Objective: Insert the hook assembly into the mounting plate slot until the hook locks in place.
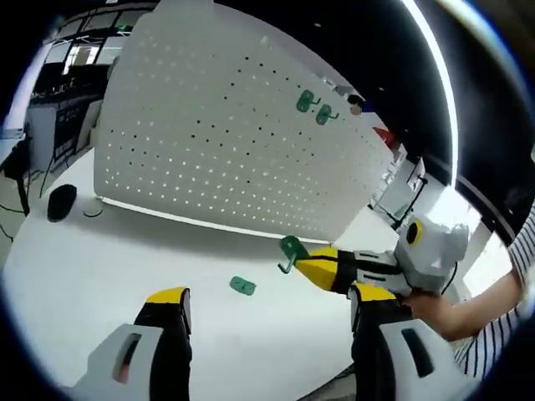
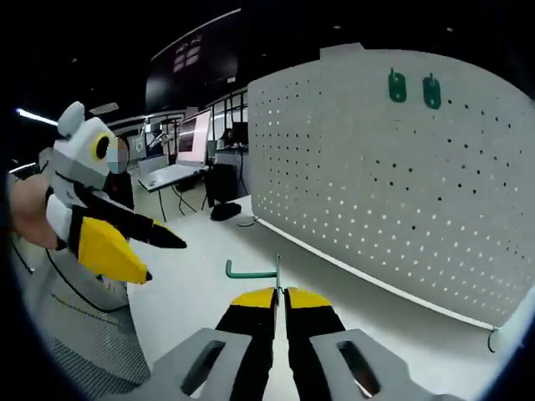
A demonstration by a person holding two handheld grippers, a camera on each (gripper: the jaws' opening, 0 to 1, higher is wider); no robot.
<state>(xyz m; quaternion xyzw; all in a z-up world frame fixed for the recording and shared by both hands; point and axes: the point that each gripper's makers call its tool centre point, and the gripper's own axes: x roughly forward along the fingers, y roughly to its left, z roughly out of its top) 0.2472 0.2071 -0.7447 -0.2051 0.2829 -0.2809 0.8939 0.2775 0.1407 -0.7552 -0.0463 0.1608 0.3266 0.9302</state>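
A green hook sits pinched between the closed jaws of the right gripper in the right gripper view — its thin plate is clamped edge-on at the jaw tips, and its curved arm reaches out toward 9 o'clock, over the white counter. In the left gripper view the same hook shows at the tip of the right gripper, which enters from 3 o'clock, held by a person's hand in a striped sleeve.

The white pegboard stands upright on the counter and takes up the right gripper view from 12 to 4 o'clock. Two more green hooks are already seated side by side near its upper edge; in the left gripper view they appear at about 1 o'clock of the pegboard.

A loose green hook piece lies flat on the counter, near the held hook and just toward 7 o'clock from it, apart from both grippers.

The left gripper has its jaws spread wide with nothing between them — the yellow tips stand well apart over bare counter. In the right gripper view the left gripper comes in from 9 o'clock, its jaws apart.

A dark computer mouse rests on the counter at 9 o'clock, beside the pegboard's end.
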